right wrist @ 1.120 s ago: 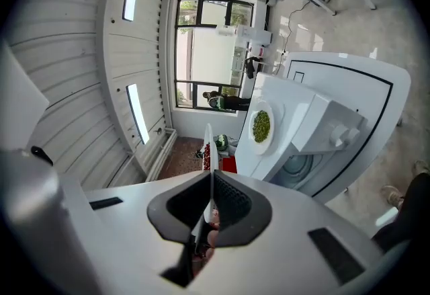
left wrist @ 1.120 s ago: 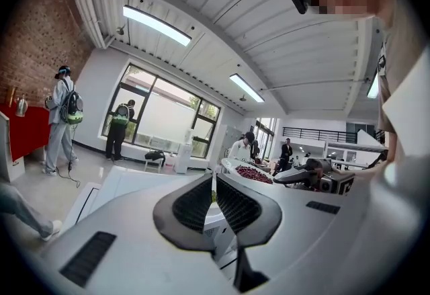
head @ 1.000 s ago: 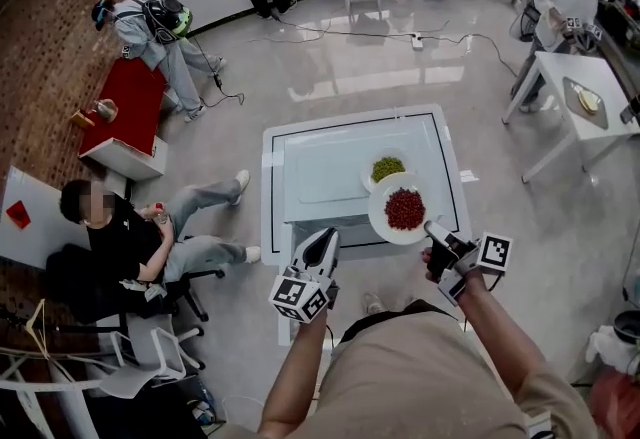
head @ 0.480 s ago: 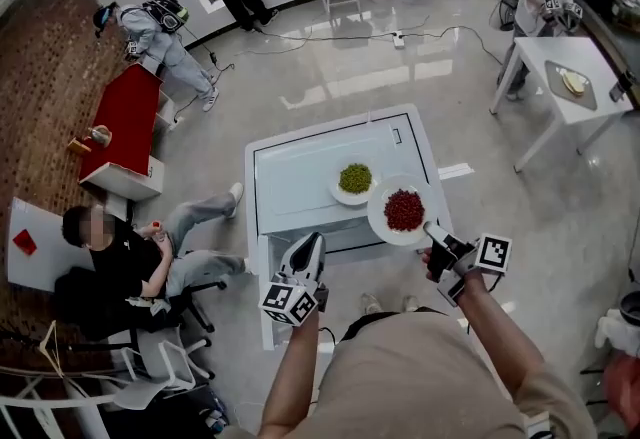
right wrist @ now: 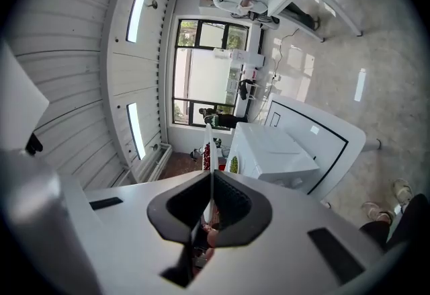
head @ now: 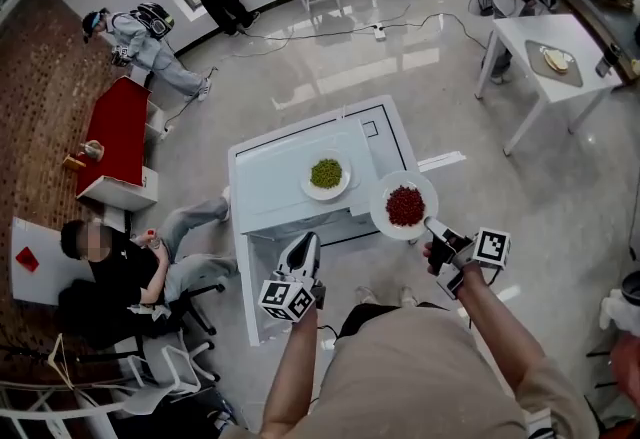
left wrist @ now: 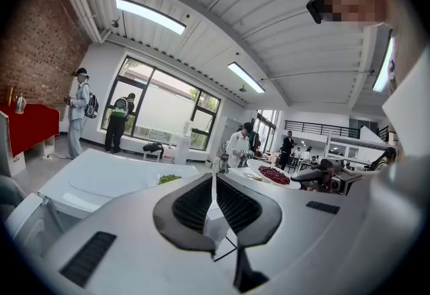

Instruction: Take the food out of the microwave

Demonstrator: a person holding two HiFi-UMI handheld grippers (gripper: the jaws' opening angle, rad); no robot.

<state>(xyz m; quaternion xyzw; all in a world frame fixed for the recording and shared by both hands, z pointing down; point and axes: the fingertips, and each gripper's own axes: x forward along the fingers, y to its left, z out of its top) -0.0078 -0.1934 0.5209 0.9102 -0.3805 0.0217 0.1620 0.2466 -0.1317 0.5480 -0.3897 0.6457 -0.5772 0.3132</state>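
Between the jaws of the right gripper (right wrist: 211, 186), the near rim of the plate of red food (head: 404, 206) is clamped. The right gripper view shows the plate edge-on, running straight out from the closed pads. The plate is already clear of the microwave (head: 290, 189) and is held level in the air just off the microwave's right front corner.

The left gripper (left wrist: 213, 201) has its jaws pressed together with nothing between them. It hangs near the microwave's front face, well left of the held plate.

A plate of green food (head: 326, 174) rests on top of the microwave. The held plate lies to its right and nearer the person. Being round, the plate has no long axis, so its only orientation comes from the grip at the near rim. Any set-down probably runs forward and left from the right hand.

No brand, label or writing is legible. Only the square marker patterns on the gripper cubes show.
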